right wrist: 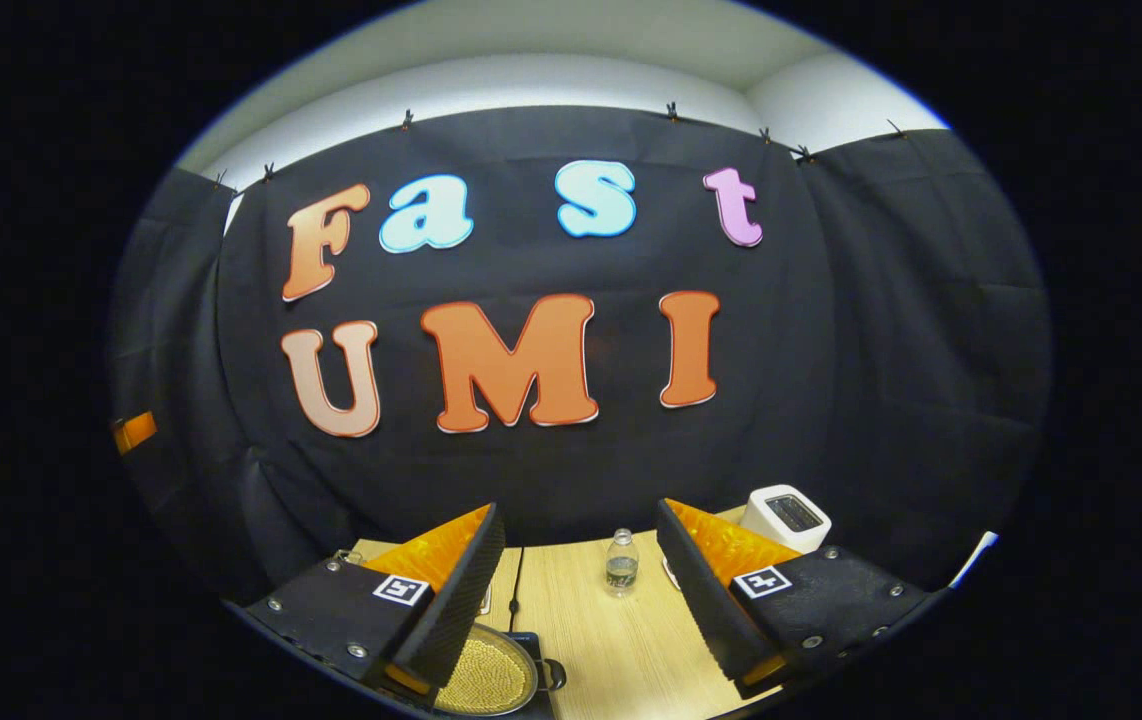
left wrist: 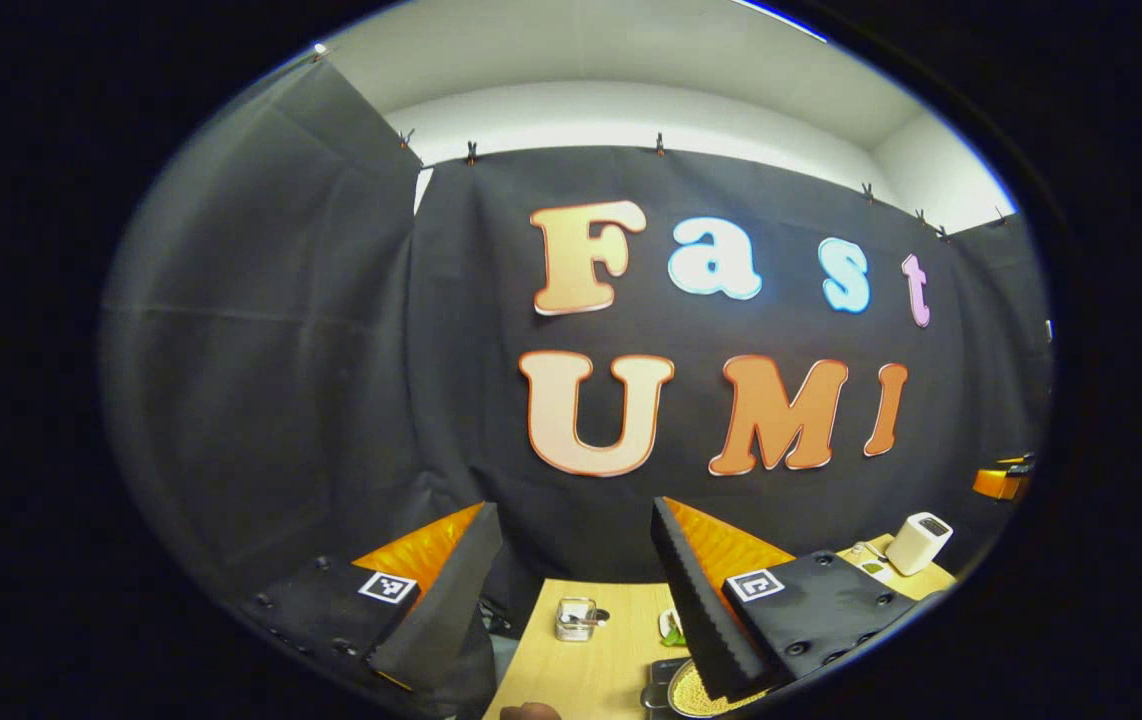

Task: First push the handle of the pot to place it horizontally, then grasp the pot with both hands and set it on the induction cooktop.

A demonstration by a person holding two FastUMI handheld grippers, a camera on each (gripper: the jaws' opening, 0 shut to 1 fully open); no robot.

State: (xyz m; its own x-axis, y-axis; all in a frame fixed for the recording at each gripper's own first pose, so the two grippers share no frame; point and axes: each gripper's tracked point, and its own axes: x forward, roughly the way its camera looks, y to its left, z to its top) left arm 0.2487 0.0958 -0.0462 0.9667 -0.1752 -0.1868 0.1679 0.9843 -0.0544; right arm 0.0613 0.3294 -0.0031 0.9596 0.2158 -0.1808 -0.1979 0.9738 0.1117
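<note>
Both held above the desk [right wrist: 621,650], fingers apart, nothing between them: my left hand-held gripper [left wrist: 571,590] and my right hand-held gripper [right wrist: 581,590]. The pot [right wrist: 491,675], filled with yellow grain, sits at the desk's near edge, one small side handle [right wrist: 553,673] visible. Status, as I judge: handle untouched, pot ungrasped, every step remaining; induction cooktop not identifiable.

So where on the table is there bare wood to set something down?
In the right gripper view, bare table runs between the pot and the right gripper's far finger, below the water bottle. It is crowded around the pot and toward the white appliance.
</note>
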